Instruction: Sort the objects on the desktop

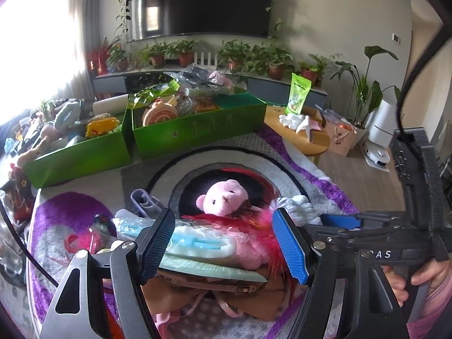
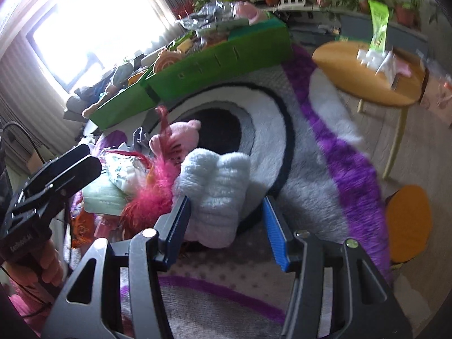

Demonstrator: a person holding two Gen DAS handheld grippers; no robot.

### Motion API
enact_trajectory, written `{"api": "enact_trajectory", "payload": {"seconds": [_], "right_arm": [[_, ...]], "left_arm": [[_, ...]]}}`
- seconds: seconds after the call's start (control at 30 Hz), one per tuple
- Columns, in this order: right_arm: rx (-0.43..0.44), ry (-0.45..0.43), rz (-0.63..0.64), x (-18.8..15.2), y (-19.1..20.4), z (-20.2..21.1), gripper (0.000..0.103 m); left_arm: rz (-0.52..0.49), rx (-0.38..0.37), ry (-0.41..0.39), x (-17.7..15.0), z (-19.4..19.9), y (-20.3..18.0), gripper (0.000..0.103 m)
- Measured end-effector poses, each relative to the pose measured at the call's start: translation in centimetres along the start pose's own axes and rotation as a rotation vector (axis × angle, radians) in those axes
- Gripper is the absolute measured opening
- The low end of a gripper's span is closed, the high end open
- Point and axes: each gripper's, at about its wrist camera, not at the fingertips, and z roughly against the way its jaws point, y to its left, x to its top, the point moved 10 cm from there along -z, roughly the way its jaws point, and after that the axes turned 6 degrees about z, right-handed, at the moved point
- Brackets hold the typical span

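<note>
A pile of loose objects lies on the rug. In the left wrist view, my left gripper (image 1: 223, 248) is open over a clear packet with a blue mask (image 1: 197, 243), a pink plush pig (image 1: 224, 196), red feathers (image 1: 265, 231) and a brown bag (image 1: 214, 291). In the right wrist view, my right gripper (image 2: 226, 231) is open, its left finger beside a white fluffy plush (image 2: 217, 186). The pink pig (image 2: 178, 137) and pink feathers (image 2: 154, 195) lie left of it. The right gripper also shows in the left wrist view (image 1: 341, 221), and its jaw state is unclear there.
Two green boxes (image 1: 197, 132) (image 1: 76, 158) full of items stand at the rug's far edge. A round wooden table (image 2: 367, 84) with a green pouch (image 2: 378, 25) stands on the right. An orange stool (image 2: 406, 223) is near right. Potted plants (image 1: 183, 50) line the far shelf.
</note>
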Motion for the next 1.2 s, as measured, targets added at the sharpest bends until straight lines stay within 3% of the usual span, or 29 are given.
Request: {"api": "enact_trajectory", "payload": {"seconds": [0.13,0.23,0.33,0.53,0.73,0.77,0.97,1.07,1.2], "right_arm": [[0.131,0.059,-0.093,-0.9,0.6,-1.0,0.053],[0.134,0.064,-0.088,-1.8,1.3,-0.9,0.033],[0.132,0.05,-0.082,-2.4,1.9,-0.3,0.025],[0.238,0.125,-0.118,-5.2,4.3,0.8,0.028],[0.325,0.166,-0.048,-7.6,8.4,1.2,0.036],[0.296,0.149,-0.016,-7.5,8.5,1.5,0.037],[-0.102,-0.059,0.122,-5.1,2.3,5.5,0.038],[-0.215,-0.072,0.157,-5.0,-0.6,6.1,0.038],[-0.242,-0.04,0.228,-5.4,-1.9,5.1,0.038]], "left_arm": [[0.01,0.002,0.001,-0.1,0.0,0.2,0.072],[0.022,0.002,-0.004,-0.1,0.1,0.4,0.072],[0.032,-0.001,-0.004,-0.1,0.2,0.6,0.072],[0.026,-0.015,-0.005,-0.5,0.6,0.3,0.072],[0.026,-0.038,-0.003,-1.3,0.8,-0.1,0.072],[0.026,-0.044,-0.009,-1.5,1.0,-0.2,0.072],[-0.033,-0.09,-0.044,-3.3,2.2,-2.6,0.072],[-0.084,-0.114,-0.048,-4.8,2.7,-4.6,0.072],[-0.122,-0.131,-0.024,-6.2,3.2,-6.4,0.072]]}}
